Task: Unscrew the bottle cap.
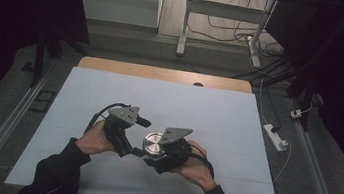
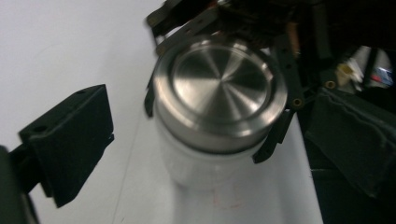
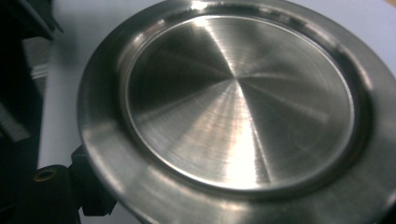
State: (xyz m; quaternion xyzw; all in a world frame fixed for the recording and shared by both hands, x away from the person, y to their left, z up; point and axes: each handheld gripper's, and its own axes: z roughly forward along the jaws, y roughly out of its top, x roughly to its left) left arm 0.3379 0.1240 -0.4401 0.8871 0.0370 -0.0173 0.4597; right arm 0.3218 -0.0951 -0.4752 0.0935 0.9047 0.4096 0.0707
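A jar with a brushed steel lid (image 1: pixel 153 143) and a pale body (image 2: pixel 201 163) stands on the white table. In the left gripper view, black jaws of my right gripper (image 1: pixel 157 156) close on both sides of the lid (image 2: pixel 219 88). The lid (image 3: pixel 238 102) looms very close in the right gripper view, with one black finger (image 3: pixel 88 196) against its lower left rim. My left gripper (image 1: pixel 136 150) is open just left of the jar. Its left finger (image 2: pixel 70 140) stands clear of the jar, with a gap of table between them.
The white sheet (image 1: pixel 109 99) covers the table, with a wooden strip (image 1: pixel 163 73) along the far edge. A power strip (image 1: pixel 275 137) and cables lie on the floor to the right. A desk frame (image 1: pixel 185 23) stands beyond the table.
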